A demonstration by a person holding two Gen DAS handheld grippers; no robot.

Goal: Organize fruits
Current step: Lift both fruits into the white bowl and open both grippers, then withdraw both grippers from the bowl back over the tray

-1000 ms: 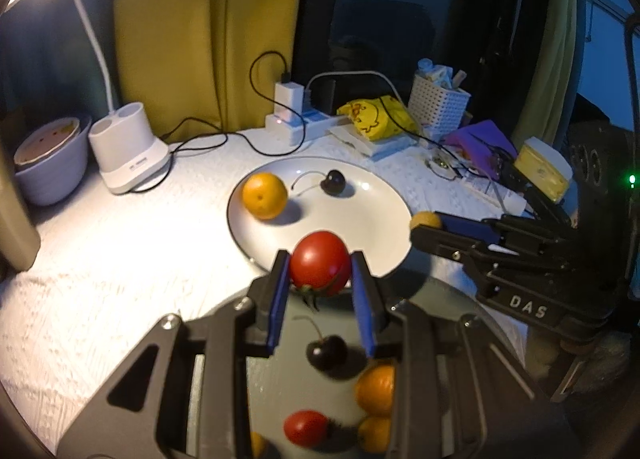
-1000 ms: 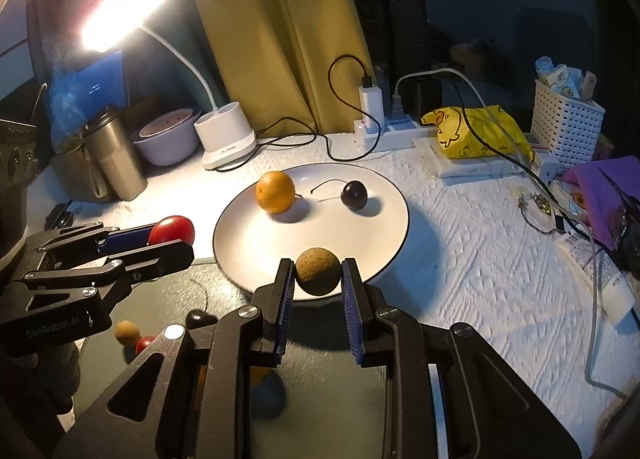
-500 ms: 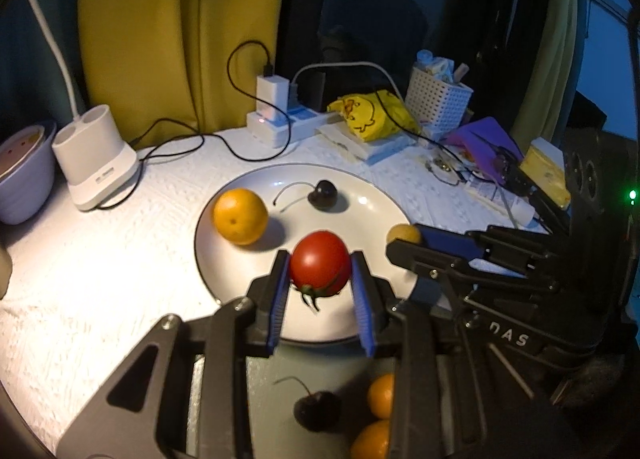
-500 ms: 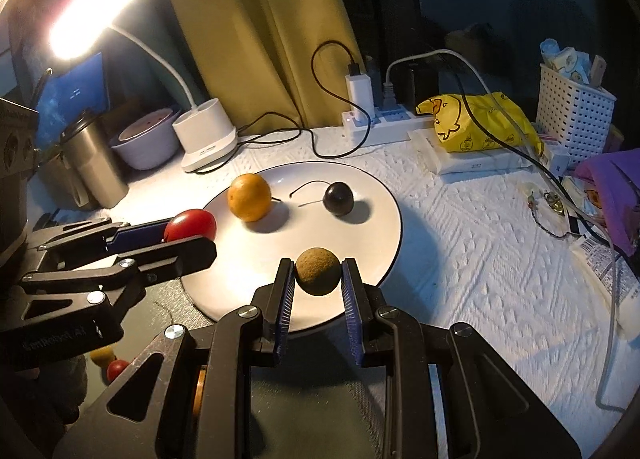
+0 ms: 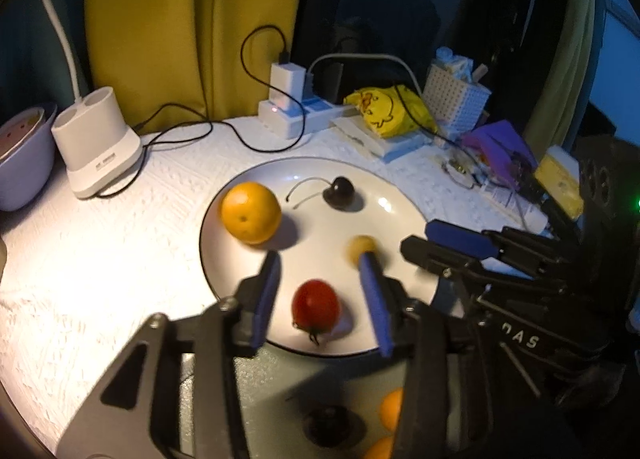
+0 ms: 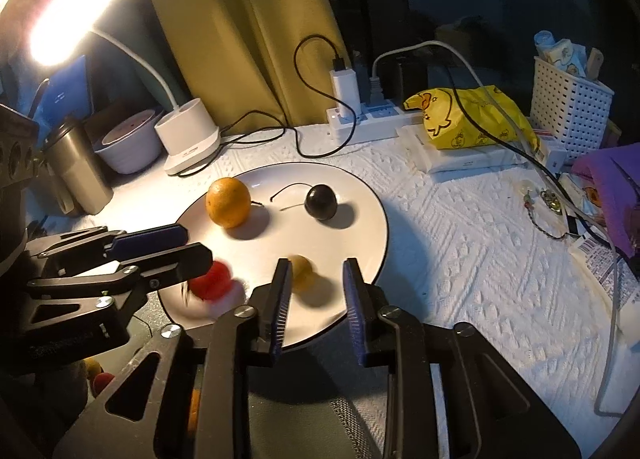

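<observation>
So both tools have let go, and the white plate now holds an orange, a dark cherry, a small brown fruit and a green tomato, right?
Nearly. The tomato is red, not green, as the left wrist view shows. The rest holds: the left tool and right tool are open, and the white plate also holds the orange, dark cherry and small brown fruit.

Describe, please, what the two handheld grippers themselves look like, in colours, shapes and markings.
Both are black, angular linkage frames with triangular cut-outs and silver screw heads. The left gripper and the right gripper each carry two flat blue finger pads. In the left wrist view, white letters reading "DAS" mark the right gripper's body. No cables or sleeves are visible on them.
</observation>
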